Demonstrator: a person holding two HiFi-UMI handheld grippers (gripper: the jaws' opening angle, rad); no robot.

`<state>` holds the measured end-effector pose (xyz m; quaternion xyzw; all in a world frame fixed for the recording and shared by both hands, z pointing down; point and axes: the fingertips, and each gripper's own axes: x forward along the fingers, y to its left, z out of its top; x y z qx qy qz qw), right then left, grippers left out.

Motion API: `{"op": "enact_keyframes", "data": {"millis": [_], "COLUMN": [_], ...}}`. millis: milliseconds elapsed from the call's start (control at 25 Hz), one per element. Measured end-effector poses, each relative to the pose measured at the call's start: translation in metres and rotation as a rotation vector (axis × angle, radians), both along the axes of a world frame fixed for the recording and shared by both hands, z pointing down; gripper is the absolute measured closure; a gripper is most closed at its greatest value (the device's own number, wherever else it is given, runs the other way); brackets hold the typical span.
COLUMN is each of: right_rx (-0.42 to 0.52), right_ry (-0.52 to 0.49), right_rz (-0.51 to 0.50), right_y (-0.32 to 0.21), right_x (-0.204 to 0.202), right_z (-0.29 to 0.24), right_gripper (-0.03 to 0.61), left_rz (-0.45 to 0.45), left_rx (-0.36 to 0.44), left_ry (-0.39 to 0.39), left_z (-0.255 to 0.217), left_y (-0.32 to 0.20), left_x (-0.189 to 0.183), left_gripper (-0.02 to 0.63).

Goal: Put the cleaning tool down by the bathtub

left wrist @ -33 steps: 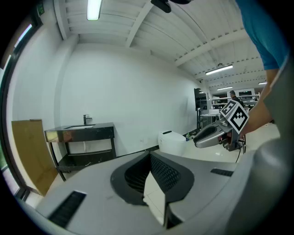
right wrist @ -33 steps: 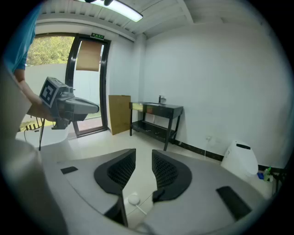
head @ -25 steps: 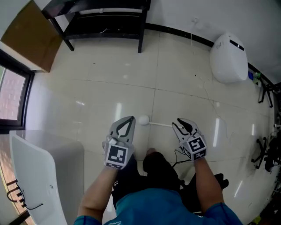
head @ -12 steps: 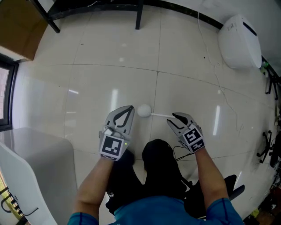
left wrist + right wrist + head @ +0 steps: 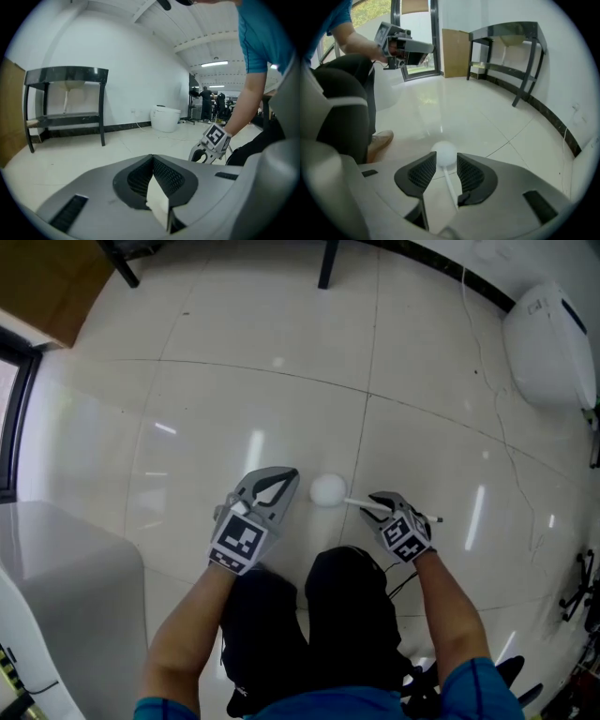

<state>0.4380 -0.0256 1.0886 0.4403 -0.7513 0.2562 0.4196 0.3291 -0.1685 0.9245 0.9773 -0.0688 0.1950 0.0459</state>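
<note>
Grey plastic right gripper (image 5: pixel 375 504), hand-held, tilted down toward the floor: its jaws stand apart and have just been opening. The gap is far wider than the thin stick (image 5: pixel 449 185) lying in it, and the stick sits nearer one jaw. Item carried between them: the cleaning tool (image 5: pixel 328 490), a slim white stick ending in a round white head (image 5: pixel 444 152). In the right gripper view its long axis runs along the jaws, with the head just past the tips. In the head view the axis lies almost across the picture, head to the left and the tail end poking out beyond the gripper's marker cube on the right. Whether the head touches the pale glossy tile floor (image 5: pixel 234 381) cannot be told. Left gripper (image 5: pixel 291 474): jaws closed tip to tip, nothing held, its point just beside the tool's head. Below both: the person's black-trousered knees (image 5: pixel 347 606) and a tan shoe (image 5: pixel 379 138). Further out: a white box-shaped fixture (image 5: pixel 56 568) at the lower left, well apart from the tool; a white toilet (image 5: pixel 548 343) at the upper right; a black-framed table (image 5: pixel 65 75) against the white wall.
</note>
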Motion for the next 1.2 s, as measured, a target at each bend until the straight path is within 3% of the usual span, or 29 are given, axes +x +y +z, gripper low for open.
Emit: {"op": "enact_keyframes", "data": {"millis": [200,440,600,920,1200], "right_rx": [-0.113,-0.214,-0.257,-0.319,-0.318], "right_ry": [0.049,0.124,0.159,0.175,0.203], "right_rz": [-0.086,-0.17,-0.191,-0.267,-0.24], "right_y": [0.01,0.022,0.026,0.028,0.035], "right_x": [0.005,0.01,0.017,0.018,0.01], "right_z": [0.086,0.169,0.205,0.232,0.231], "right_gripper": [0.413,0.411,0.411,0.417,0.492], "left_rz": [0.053,0.1,0.143,0.171,0.166], "left_rx": [-0.071,-0.001,-0.01,-0.018,-0.007], "left_ry": [0.014,0.022,-0.015,-0.041,-0.037], "left_z": [0.037,0.036,0.045,0.051,0.053], "left_y": [0.011,0.016,0.027,0.037,0.036], "left_x": [0.015,0.027,0.029,0.03,0.034], "left_gripper": [0.623,0.623,0.623,0.623,0.623]}}
